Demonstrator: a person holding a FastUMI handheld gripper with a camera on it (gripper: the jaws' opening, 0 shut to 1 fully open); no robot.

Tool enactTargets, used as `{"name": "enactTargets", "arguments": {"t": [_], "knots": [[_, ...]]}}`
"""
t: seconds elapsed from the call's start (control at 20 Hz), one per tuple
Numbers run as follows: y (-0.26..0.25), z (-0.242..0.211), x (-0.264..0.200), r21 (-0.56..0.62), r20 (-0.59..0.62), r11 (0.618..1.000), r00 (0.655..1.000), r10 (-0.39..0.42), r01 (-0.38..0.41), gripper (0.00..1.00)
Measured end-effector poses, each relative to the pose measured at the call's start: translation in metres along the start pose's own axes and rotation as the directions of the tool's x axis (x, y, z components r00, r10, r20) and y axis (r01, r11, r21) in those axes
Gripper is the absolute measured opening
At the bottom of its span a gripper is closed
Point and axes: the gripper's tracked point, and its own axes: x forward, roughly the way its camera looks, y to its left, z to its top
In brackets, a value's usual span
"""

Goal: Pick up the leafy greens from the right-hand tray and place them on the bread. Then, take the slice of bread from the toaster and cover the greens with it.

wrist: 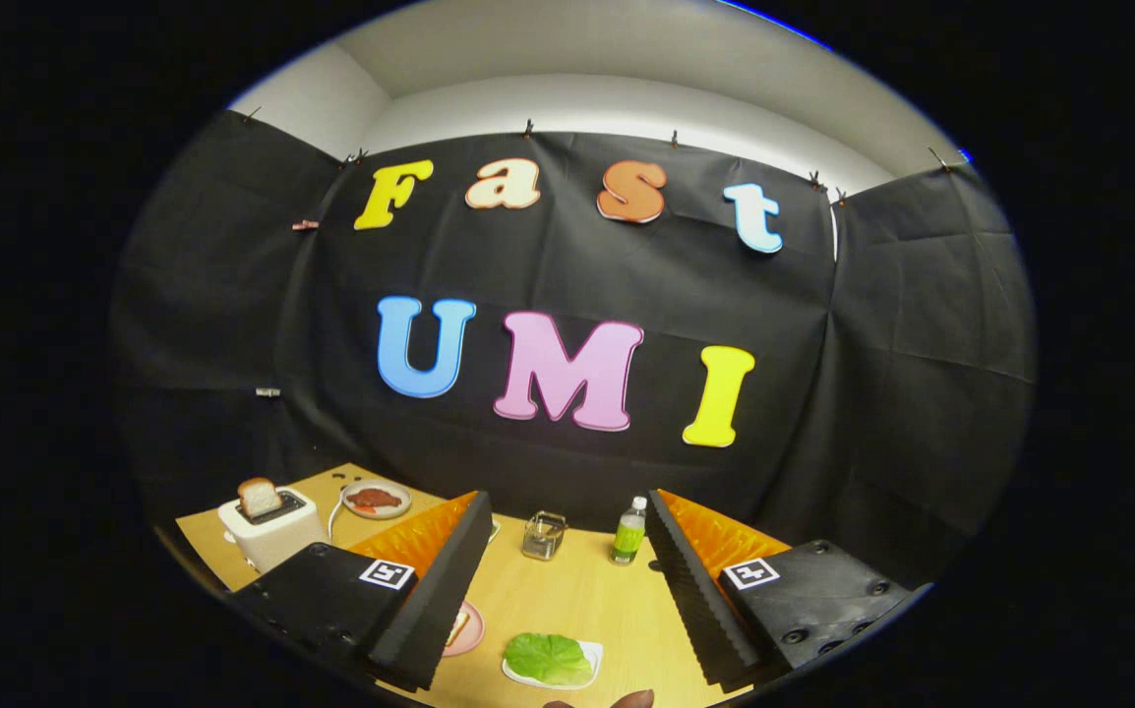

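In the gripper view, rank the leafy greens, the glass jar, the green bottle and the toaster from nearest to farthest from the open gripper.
The gripper is open, its fingers spread above the table.
1. Leafy greens, on the white tray between the fingers.
2. Glass jar and green bottle, beyond the fingertips near the wall, side by side; too close to call.
3. Toaster, far off to the left, bread slice in its slot.

The hand-held 2-finger gripper (567, 580) has long wedge-shaped fingers (435, 600) with ribbed, saw-toothed inner faces. Each sits on a matte black mounting block with dark recessed screws and 1 square black-and-white marker tag, at 8 and 4 o'clock.
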Motion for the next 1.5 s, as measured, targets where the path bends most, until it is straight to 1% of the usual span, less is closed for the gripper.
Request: {"name": "enactTargets", "arguments": {"t": [0.05, 0.1, 0.2, 0.35, 0.4, 0.5, 0.65, 0.85, 0.9, 1.0, 1.1, 1.15, 1.25, 1.35, 1.4, 1.45, 1.5], "knots": [[0.005, -0.023, 0.004, -0.012, -0.070, 0.999, 0.997, 0.039, -0.040, 0.98], [0.011, -0.049, 0.007, -0.022, -0.158, 0.996, 0.984, 0.082, -0.087, 0.98], [0.014, -0.099, 0.011, -0.048, -0.309, 0.988, 0.943, 0.126, -0.148, 0.97], [0.022, -0.158, 0.024, -0.050, -0.441, 0.971, 0.878, 0.188, -0.233, 0.97], [0.025, -0.180, 0.027, -0.040, -0.489, 0.965, 0.847, 0.208, -0.260, 0.96], [0.029, -0.224, 0.031, -0.002, -0.588, 0.952, 0.771, 0.246, -0.306, 0.96], [0.029, -0.283, 0.035, 0.067, -0.688, 0.941, 0.668, 0.284, -0.332, 0.95], [0.018, -0.342, 0.053, 0.073, -0.785, 0.942, 0.564, 0.257, -0.327, 0.94], [0.017, -0.353, 0.060, 0.074, -0.799, 0.944, 0.547, 0.250, -0.323, 0.91], [0.020, -0.371, 0.074, 0.098, -0.813, 0.948, 0.525, 0.251, -0.302, 0.89], [0.023, -0.385, 0.081, 0.123, -0.828, 0.947, 0.495, 0.264, -0.298, 0.89], [0.021, -0.395, 0.084, 0.120, -0.839, 0.948, 0.480, 0.255, -0.295, 0.89], [0.020, -0.409, 0.084, 0.126, -0.860, 0.949, 0.444, 0.250, -0.290, 0.82], [0.021, -0.420, 0.080, 0.143, -0.872, 0.948, 0.416, 0.256, -0.285, 0.80], [0.019, -0.423, 0.077, 0.130, -0.881, 0.949, 0.406, 0.243, -0.287, 0.80], [0.018, -0.424, 0.082, 0.112, -0.873, 0.948, 0.426, 0.237, -0.299, 0.77], [0.017, -0.423, 0.077, 0.103, -0.878, 0.946, 0.420, 0.232, -0.307, 0.71]]}}
